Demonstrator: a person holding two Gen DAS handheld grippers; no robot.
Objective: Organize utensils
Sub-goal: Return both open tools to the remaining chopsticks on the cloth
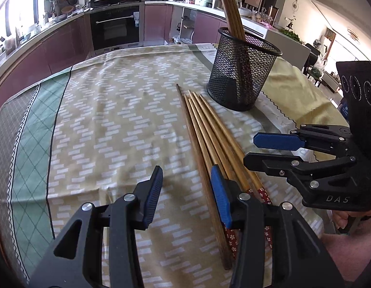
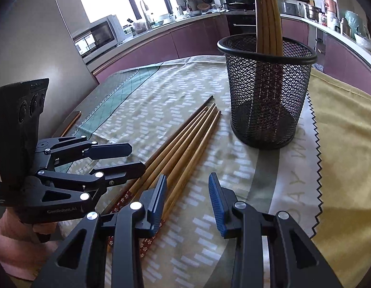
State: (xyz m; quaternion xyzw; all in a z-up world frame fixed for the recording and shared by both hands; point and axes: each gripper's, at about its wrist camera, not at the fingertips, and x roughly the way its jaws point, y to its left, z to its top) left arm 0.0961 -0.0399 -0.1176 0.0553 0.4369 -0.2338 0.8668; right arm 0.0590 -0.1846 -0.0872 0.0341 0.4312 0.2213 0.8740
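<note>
**Ana:** Left wrist view shows the loose chopsticks [image 1: 207,141] lying side by side on the tablecloth [image 1: 108,110], running from the centre down to the lower edge. Why are both tools low beside them?

**Ben:** I'd guess each is lining up to pick. The left gripper [image 1: 185,194] has its jaws partly apart with nothing between them; its inner pad sits just over the bundle's near end. The right gripper [image 2: 188,201], in the right wrist view, is likewise part-open and empty, one pad over the sticks.

**Ana:** And the mesh holder [image 2: 267,96]?

**Ben:** Upright, upper right of the frame, close beyond the tips. Several chopsticks already stand in it, leaning on the rim, so the flat ones probably belong there.

**Ana:** Their look?

**Ben:** Slim tan wood, tapered; one darker, some with red flowered ends.
</note>
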